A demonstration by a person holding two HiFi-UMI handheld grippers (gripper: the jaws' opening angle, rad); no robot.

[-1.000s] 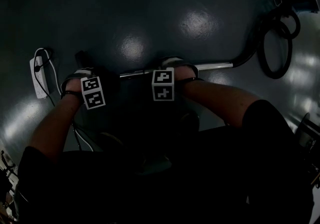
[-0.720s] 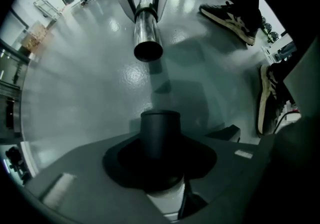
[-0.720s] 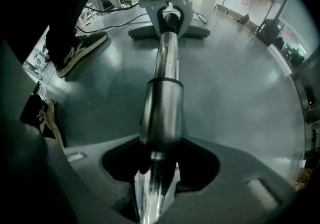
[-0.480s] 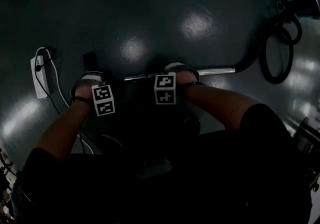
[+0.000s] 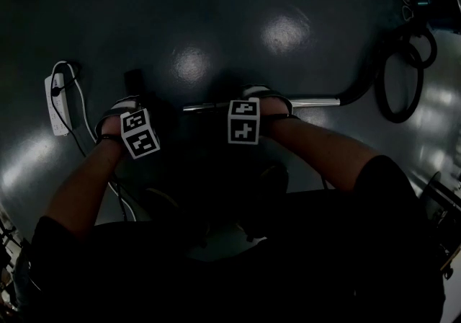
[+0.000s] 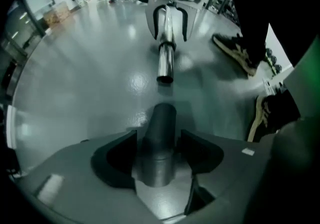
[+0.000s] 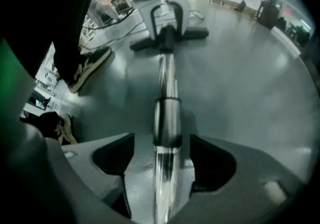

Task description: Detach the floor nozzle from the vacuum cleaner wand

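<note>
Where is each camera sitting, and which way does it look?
Head view: on the person's head, looking down at the floor; both forearms, left tool and right tool show.
Left gripper view: rides the left tool, looking along its jaws, which have just been opening around the nozzle neck; a shoe shows.
Right gripper view: rides the right tool, looking along its jaws, which have just been opening around the wand; a shoe shows.
The gripper views face each other; each shows the other tool and the wand.

Left claw and right claw, jaws just opened, straddle tubing.
</note>
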